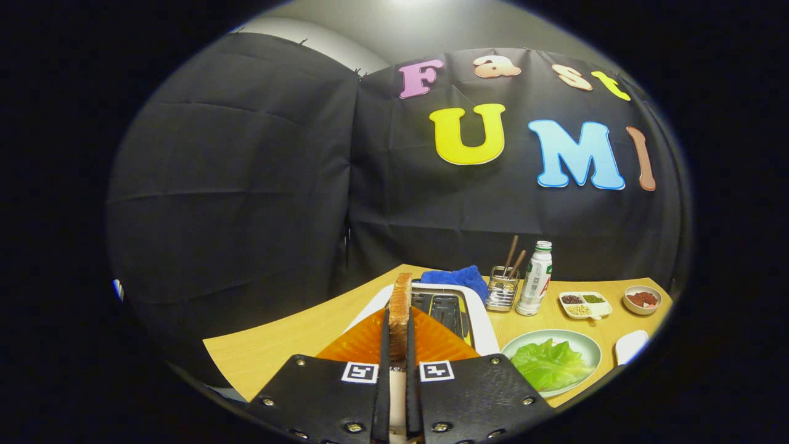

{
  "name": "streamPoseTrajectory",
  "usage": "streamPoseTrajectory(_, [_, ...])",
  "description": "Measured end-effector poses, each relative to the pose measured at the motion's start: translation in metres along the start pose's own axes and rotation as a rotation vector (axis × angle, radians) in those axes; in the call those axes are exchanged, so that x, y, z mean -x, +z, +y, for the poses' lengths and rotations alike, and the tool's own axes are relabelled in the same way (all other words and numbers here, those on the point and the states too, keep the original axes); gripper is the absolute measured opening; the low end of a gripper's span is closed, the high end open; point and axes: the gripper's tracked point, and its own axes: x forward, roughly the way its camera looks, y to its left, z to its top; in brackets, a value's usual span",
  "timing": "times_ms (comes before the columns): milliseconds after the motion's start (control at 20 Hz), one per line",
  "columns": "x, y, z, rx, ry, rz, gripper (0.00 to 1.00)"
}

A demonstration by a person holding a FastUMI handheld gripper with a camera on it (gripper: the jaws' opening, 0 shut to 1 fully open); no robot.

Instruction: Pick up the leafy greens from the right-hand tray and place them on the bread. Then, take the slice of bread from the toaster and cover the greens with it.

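Your tool point(399, 336) is clamped edge-on around the slice of bread point(400, 308), which stands upright between the fingers, above the toaster point(453, 308). Toast like this looks light and stiff but crumbly, so I'd judge a gentle pinch across the flat faces, low on the slice, is enough. The leafy greens point(548, 364) lie limp on the green plate point(585, 346) to the right on the desk point(277, 345); whether bread sits under them you cannot tell. Farther right stand a utensil holder point(502, 288) and a bottle point(535, 279), both tippable.
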Motion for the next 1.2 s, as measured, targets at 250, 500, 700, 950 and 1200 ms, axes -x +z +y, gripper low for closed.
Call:
streamPoseTrajectory(250, [0.004,0.007,-0.005,-0.020,0.010,-0.016,0.02])
streamPoseTrajectory(500, [0.010,0.025,-0.007,-0.027,0.017,-0.040,0.02])
streamPoseTrajectory(700, [0.020,0.050,-0.011,-0.060,0.044,-0.077,0.02])
streamPoseTrajectory(950, [0.038,0.078,-0.021,-0.057,0.057,-0.115,0.02])
streamPoseTrajectory(1200, [0.059,0.089,-0.046,-0.038,0.040,-0.136,0.02])
